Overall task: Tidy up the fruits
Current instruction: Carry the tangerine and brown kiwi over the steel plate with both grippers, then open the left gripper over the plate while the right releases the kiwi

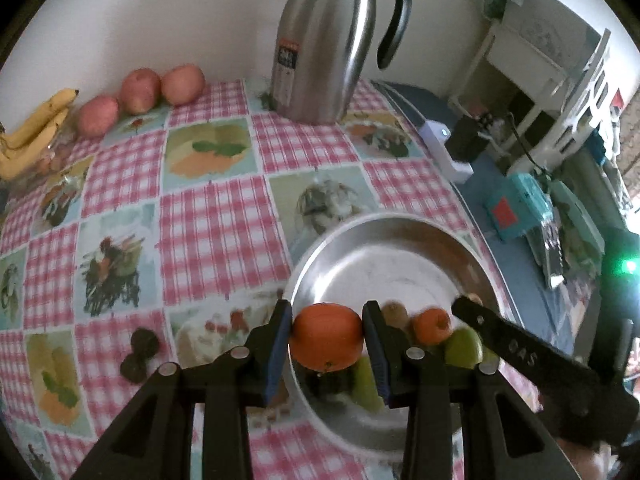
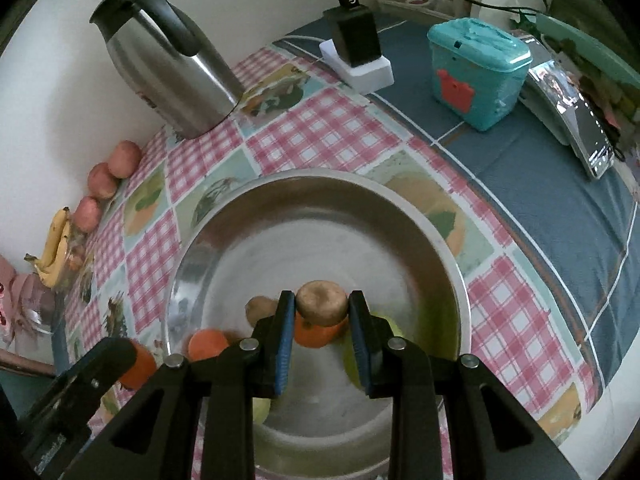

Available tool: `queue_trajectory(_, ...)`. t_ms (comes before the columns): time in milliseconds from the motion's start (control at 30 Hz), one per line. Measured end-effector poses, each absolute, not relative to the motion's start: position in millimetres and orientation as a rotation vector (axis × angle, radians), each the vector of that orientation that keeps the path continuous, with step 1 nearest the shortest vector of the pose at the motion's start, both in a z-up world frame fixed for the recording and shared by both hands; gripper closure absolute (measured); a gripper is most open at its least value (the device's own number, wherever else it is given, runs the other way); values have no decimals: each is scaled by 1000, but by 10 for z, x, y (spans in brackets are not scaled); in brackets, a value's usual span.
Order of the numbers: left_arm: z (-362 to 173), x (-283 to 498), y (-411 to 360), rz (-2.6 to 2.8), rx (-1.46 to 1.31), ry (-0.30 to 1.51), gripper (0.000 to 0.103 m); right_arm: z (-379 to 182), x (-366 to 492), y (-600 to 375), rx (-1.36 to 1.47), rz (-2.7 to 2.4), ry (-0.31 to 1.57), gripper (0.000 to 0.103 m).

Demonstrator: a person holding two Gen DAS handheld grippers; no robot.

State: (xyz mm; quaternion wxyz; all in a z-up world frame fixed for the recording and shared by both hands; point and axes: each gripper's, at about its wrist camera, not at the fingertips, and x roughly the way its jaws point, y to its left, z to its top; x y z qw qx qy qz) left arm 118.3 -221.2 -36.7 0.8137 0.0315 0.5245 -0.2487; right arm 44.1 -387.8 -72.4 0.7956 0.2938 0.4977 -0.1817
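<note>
left gripper [image 1: 327,340]: lower centre of the left view, blue pads clenched on an orange [image 1: 326,336], one pad on each flank, fruit held over the near-left rim of the steel bowl [image 1: 384,224]. judged ready to go down into the bowl.

right gripper [image 2: 321,312]: lower centre of the right view, clenched on a brown kiwi [image 2: 322,304], held above the bowl floor. directly beneath it lies a smaller orange fruit [image 2: 316,334]; a green fruit [image 2: 390,330] is just right of the right pad, a second brown kiwi [image 2: 260,308] just left of the left pad. a straight drop would likely land on the orange fruit; the bare floor lies toward the upper part of the bowl.

the two grippers are near each other at the bowl's near edge.

on the checked tablecloth [image 1: 208,216]: two dark round items [image 1: 140,352], lower left of the left view, kind unclear.

far: steel thermos jug [image 1: 328,40], top centre; three red apples [image 1: 140,92] and bananas [image 1: 32,136], upper left, against the wall.
</note>
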Motion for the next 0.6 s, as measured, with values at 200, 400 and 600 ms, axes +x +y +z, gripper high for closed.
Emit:
queue_trajectory(200,-490,1281,-2281,-517,56,1086,64,-865,493,-3909,618,-419,1089,75)
queue_trajectory(400,-652,1328,-2321,-507,52,1096,64,-899,501,-3918,625,-420,1092,75)
queue_trajectory(600,-700,1328,-2335,-510,55,1107,63,-900,509,-3915,624,-419,1099,74)
